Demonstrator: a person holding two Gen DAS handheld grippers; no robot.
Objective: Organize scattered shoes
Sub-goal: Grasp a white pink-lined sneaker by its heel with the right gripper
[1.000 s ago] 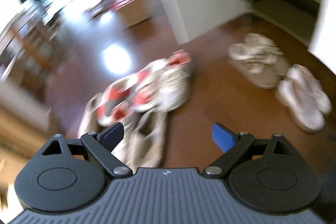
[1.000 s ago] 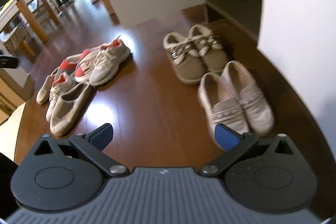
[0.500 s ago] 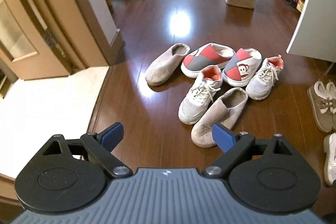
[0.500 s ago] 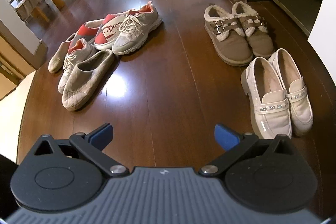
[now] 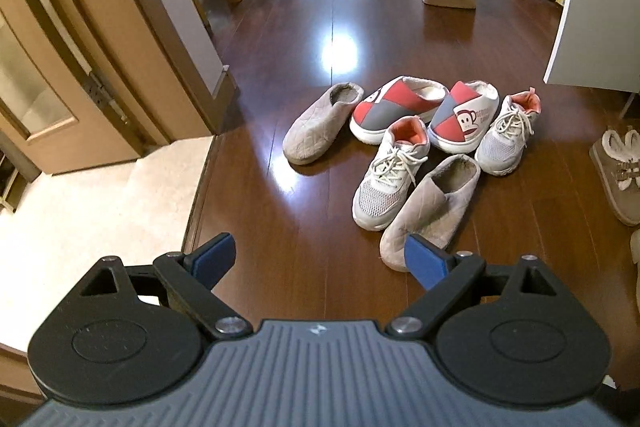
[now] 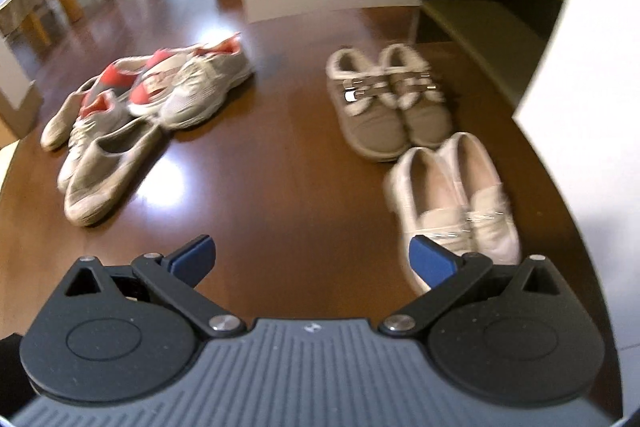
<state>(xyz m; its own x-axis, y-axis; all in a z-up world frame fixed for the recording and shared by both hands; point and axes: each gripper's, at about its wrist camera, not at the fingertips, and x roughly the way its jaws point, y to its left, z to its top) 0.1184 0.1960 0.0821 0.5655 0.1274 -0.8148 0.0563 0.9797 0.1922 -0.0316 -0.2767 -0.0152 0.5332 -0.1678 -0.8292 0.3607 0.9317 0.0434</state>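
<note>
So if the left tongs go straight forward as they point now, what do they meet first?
Probably bare wooden floor. The left tongs stand open, and the nearest grey quilted slipper lies just right of that line, near the right finger; depth is unclear.

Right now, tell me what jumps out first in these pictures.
A jumbled heap of shoes lies mid-floor: red-and-grey cartoon slippers, white sneakers and quilted beige slippers. To its right, two pairs stand neatly side by side, fur-lined brown shoes and cream loafers, before an open cabinet.
</note>
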